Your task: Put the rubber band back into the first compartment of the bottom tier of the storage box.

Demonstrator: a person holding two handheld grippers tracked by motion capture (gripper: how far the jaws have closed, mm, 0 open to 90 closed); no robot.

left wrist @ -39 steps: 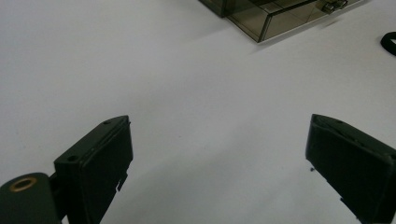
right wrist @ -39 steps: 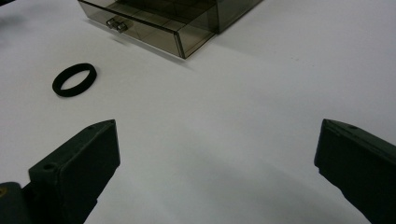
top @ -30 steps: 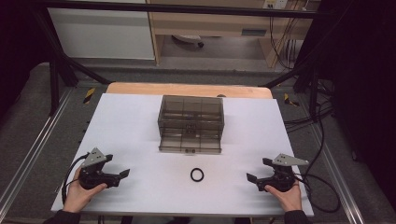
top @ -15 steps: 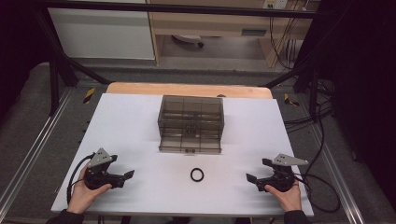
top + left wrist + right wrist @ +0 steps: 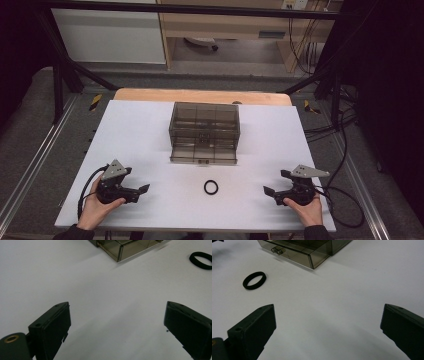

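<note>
I note both my left gripper [image 5: 141,191] and right gripper [image 5: 270,192] spread empty, flanking the small black rubber ring [image 5: 211,187] before the smoky transparent plastic drawer box [image 5: 204,131], its drawer open, presumably to receive it.

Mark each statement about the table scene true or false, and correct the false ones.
1. The black ring lies on the white table, in front of the drawer box. True.
2. The left gripper holds the ring. False: its jaws are open with nothing between them, apart from the ring.
3. The bottom drawer of the box is pulled out. True.
4. The right gripper is shut. False: its jaws stand wide apart.
5. The ring sits inside the drawer. False: it lies on the table outside it.
</note>
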